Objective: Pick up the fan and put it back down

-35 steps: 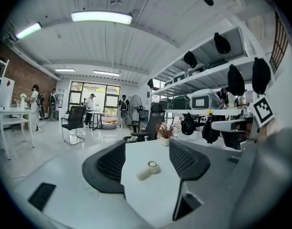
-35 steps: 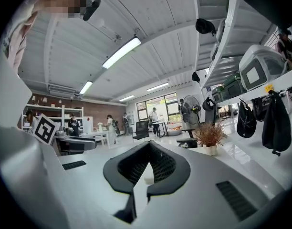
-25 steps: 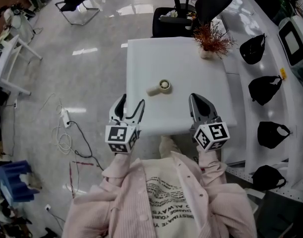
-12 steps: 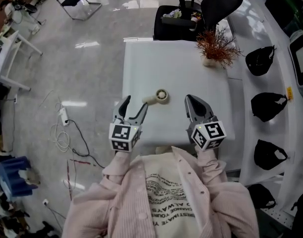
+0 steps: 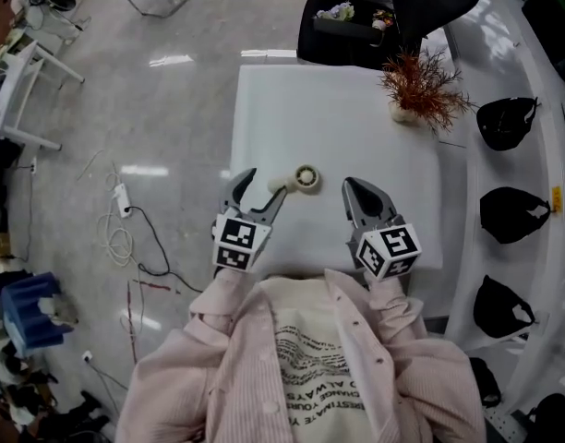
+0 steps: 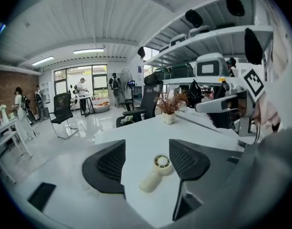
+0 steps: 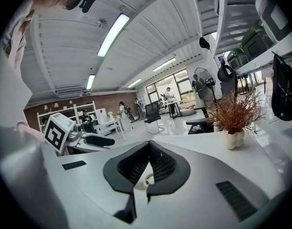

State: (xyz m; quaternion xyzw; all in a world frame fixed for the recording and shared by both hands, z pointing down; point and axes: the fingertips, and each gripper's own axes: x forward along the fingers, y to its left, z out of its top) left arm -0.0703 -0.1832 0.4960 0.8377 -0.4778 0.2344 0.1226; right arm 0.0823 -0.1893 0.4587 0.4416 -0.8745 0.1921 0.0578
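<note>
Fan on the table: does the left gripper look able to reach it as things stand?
Probably yes. The left gripper has its jaws apart, and the fan lies flat on the white table just ahead, in line with the gap, with nothing between them.

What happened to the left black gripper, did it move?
Yes. The left gripper moved forward over the white table, closer to the cream handheld fan.
</note>
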